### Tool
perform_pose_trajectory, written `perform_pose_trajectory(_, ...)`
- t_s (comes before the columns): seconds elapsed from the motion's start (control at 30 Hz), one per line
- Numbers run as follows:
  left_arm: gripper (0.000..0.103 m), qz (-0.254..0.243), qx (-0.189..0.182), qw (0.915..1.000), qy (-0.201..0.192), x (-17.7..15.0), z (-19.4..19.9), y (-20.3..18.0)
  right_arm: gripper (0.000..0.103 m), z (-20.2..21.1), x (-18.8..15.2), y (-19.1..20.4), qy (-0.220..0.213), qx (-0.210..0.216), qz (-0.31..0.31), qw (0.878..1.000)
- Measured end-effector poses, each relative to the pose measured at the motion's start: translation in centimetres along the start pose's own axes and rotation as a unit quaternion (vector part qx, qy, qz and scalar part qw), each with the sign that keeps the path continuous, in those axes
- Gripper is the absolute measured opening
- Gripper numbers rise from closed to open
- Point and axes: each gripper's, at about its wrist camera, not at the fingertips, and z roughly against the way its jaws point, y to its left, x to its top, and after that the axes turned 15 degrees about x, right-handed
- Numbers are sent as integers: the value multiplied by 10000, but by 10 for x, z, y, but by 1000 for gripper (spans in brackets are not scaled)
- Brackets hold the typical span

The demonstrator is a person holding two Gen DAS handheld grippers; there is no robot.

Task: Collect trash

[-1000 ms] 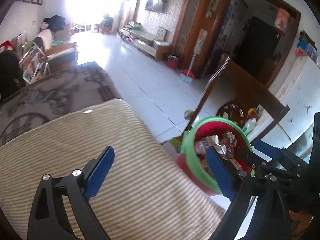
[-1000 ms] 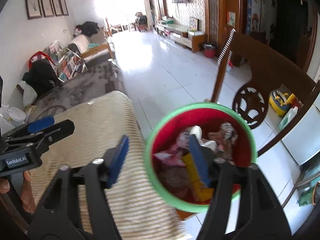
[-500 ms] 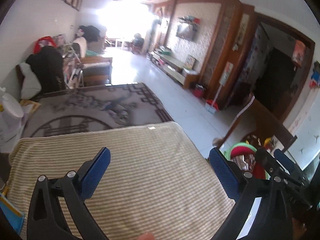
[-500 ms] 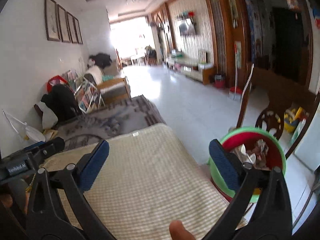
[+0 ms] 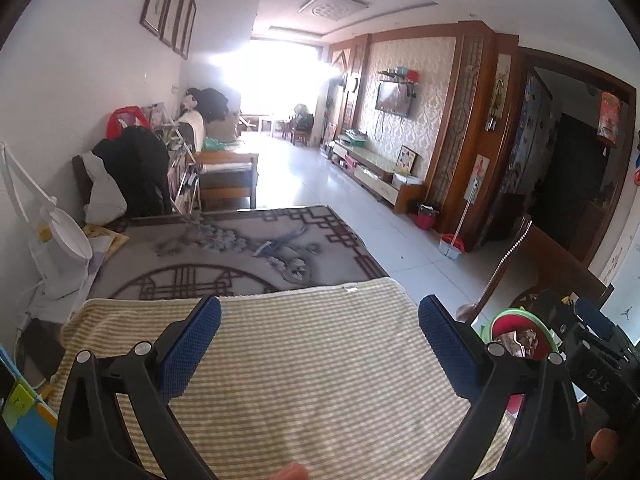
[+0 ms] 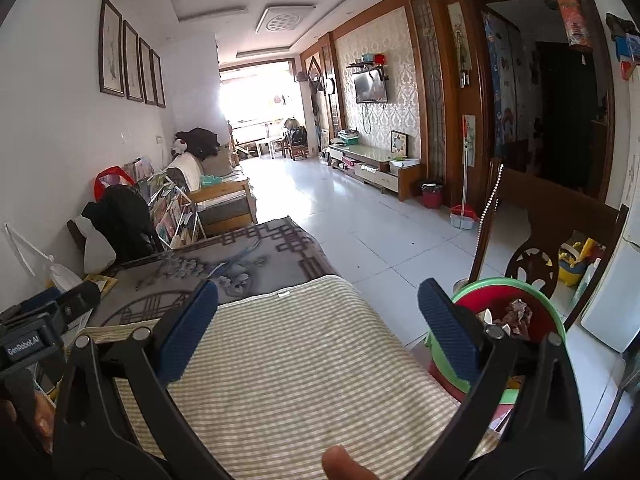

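Trash (image 6: 518,316) inside red bin (image 6: 468,300)

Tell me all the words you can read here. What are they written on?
"GenRobot.AI": white label on the left gripper's body, seen in the right wrist view.
"DAS", or close to it: raised letters on the right gripper's body, in the left wrist view; hard to be sure.
Wall pictures, the hanging lantern and the door stickers: too small or blurred to read.
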Motion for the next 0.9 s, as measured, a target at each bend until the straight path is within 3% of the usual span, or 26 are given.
perform_pose_trajectory(0.9, 95, -36, 237, 9997, 17, -4, 10, 12, 99, 3, -2, 16, 130, 53, 127, 9998)
